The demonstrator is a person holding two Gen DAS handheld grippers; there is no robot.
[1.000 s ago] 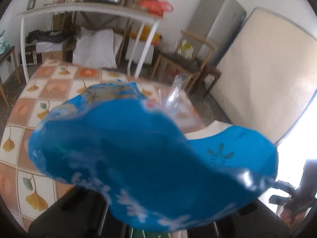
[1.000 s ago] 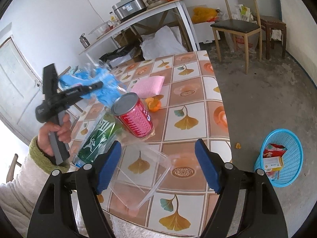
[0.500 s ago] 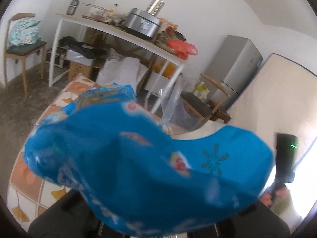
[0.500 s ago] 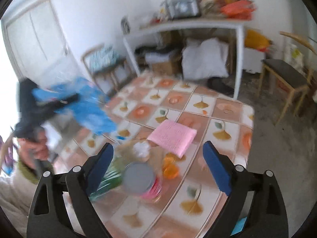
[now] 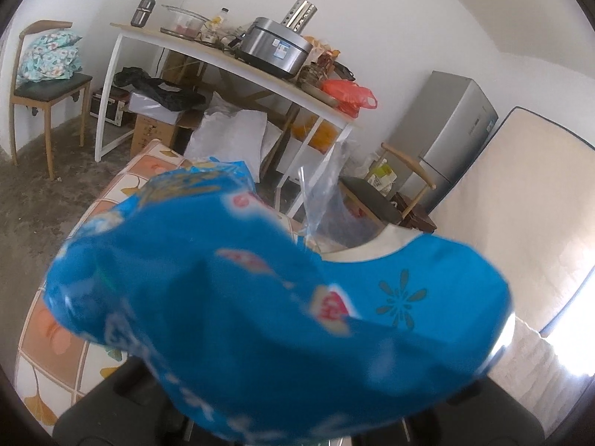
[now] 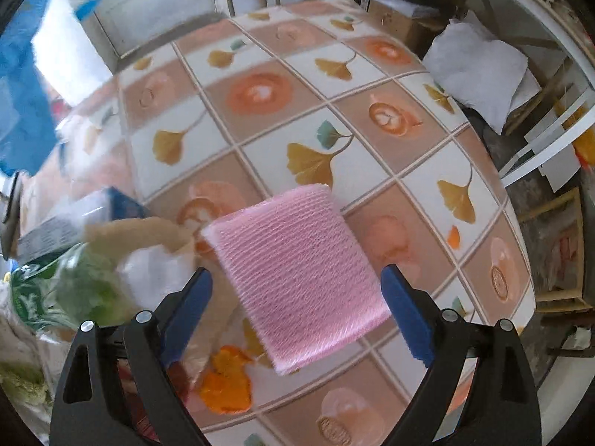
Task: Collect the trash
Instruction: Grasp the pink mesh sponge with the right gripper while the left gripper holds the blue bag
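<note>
Left gripper: fingers hidden behind a blue plastic wrapper that fills the lower half of the left wrist view. Wrapper appears pinched in the jaws and lifted clear of the tiled table; grip itself not directly visible. A strip of clear film sticks up behind it.

Right gripper: jaws spread wide, nothing between the pads, poised over the pink sponge lying flat on the table. Blue pads straddle the sponge's near half, apart from it on both sides.

Other litter at left of the right wrist view, blurred: green bottle, crumpled white paper, small box, orange peel just beside the sponge's near corner.

Handling, judged:
- Wrapper: very light, limp, slick film; likely to slip or flap if pinched at an edge only. Best taken at a bunched fold.
- Sponge: light, soft, compressible, mesh-textured surface, so low slip risk. Lies flat, so a pinch across its short width at the two long edges, pads pressed close to the table surface, seems suited. Squeezing harmless; not fragile.
- Peel close enough to be dragged along; not a problem for trash collection.
</note>
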